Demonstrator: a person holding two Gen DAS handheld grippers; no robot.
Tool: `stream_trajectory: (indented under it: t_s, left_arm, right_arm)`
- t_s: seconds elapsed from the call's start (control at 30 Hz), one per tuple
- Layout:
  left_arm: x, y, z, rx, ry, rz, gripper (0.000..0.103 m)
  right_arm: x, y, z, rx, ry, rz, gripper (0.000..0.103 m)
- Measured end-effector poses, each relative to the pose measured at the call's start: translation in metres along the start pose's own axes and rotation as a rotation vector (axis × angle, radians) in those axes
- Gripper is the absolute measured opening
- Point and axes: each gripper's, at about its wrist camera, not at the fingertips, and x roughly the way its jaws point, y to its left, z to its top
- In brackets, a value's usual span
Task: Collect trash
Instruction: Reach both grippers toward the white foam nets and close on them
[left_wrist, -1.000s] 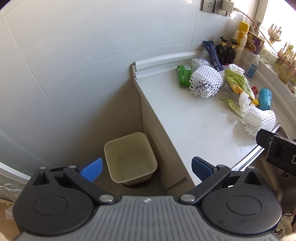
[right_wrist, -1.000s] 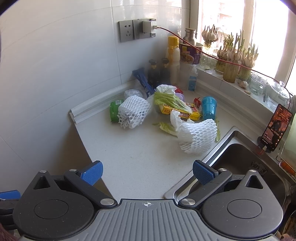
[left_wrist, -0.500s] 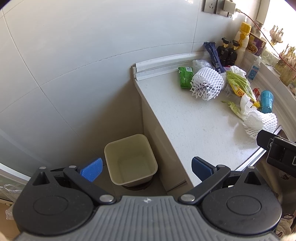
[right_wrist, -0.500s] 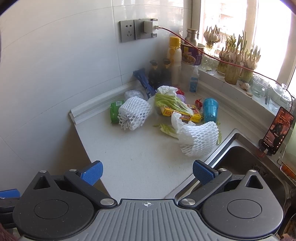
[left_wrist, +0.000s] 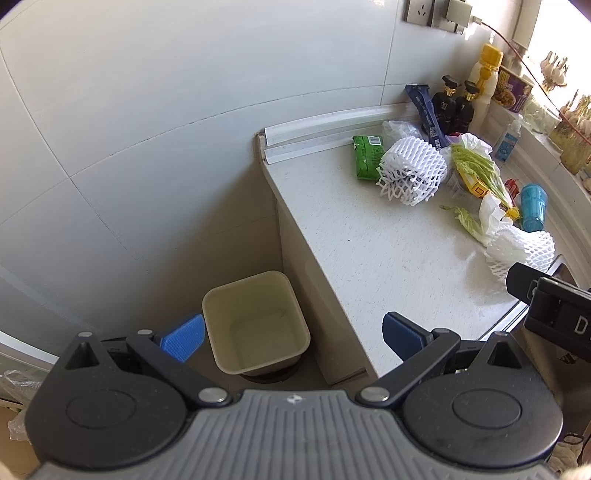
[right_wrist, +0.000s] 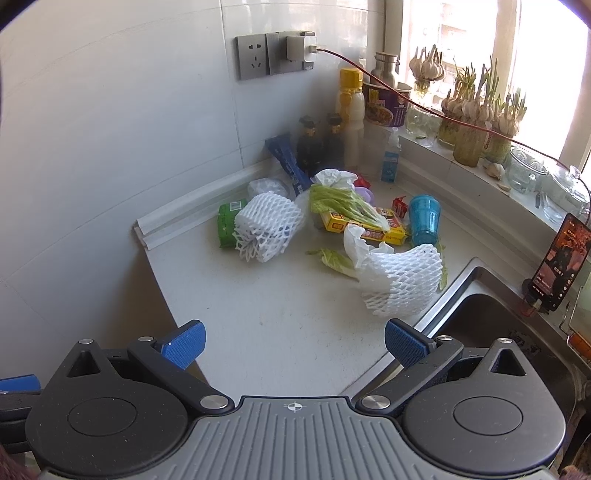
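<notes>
We hold the left gripper (left_wrist: 291, 338) high at the counter's end, tilted down, jaws spread wide with nothing between them. Straight ahead past its fingers, at twelve o'clock, the cream bin (left_wrist: 255, 323) stands on the floor against the cabinet side, open mouth up.

The right gripper (right_wrist: 293, 341) hangs above the near edge of the countertop (right_wrist: 280, 314), jaws also spread and holding nothing, aimed toward the far corner. In its view the trash lies in a loose cluster at twelve to one o'clock. The nearer foam net (right_wrist: 400, 284) lies on its side at one o'clock, just beside the sink (right_wrist: 491, 321), its open end toward us, with a white plastic bag (right_wrist: 356, 245) touching it. The second foam net (right_wrist: 266, 227) lies at eleven o'clock, long axis running from seven to one, frayed end toward us, resting against a green packet (right_wrist: 227, 225). Between the nets we see cabbage leaves (right_wrist: 343, 205) draped over a yellow box (right_wrist: 360, 225) whose long axis runs ten to four. A blue cup (right_wrist: 424, 219) stands upside down just beside the box.
</notes>
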Motion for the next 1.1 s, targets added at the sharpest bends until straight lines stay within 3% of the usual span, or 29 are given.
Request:
stream_trajectory:
  t_s: [0.3, 0.43, 0.53, 0.6, 0.7, 0.9, 1.1]
  left_arm:
    - [0.015, -0.014, 0.017, 0.036, -0.057, -0.016, 0.103]
    - [0.036, -0.019, 0.029, 0.088, -0.013, -0.110, 0.103]
    - [0.052, -0.014, 0.036, 0.047, 0.025, -0.220, 0.103]
    - [0.060, -0.018, 0.042, 0.069, 0.017, -0.247, 0.102]
    - [0.067, -0.027, 0.051, 0.121, -0.035, -0.230, 0.099]
    - [0.089, -0.040, 0.077, 0.143, -0.109, -0.276, 0.100]
    - [0.114, -0.069, 0.089, 0.253, -0.247, -0.285, 0.099]
  right_arm:
    - [0.022, -0.009, 0.008, 0.013, 0.002, -0.006, 0.103]
    - [0.035, -0.017, 0.010, 0.012, -0.004, -0.008, 0.103]
    - [0.046, -0.027, 0.010, 0.011, -0.007, -0.013, 0.103]
    - [0.053, -0.034, 0.012, -0.002, -0.012, -0.018, 0.103]
    - [0.067, -0.048, 0.016, 0.013, -0.008, -0.026, 0.103]
    - [0.095, -0.075, 0.026, -0.003, 0.018, -0.057, 0.103]
    - [0.121, -0.097, 0.032, -0.029, 0.036, -0.090, 0.103]
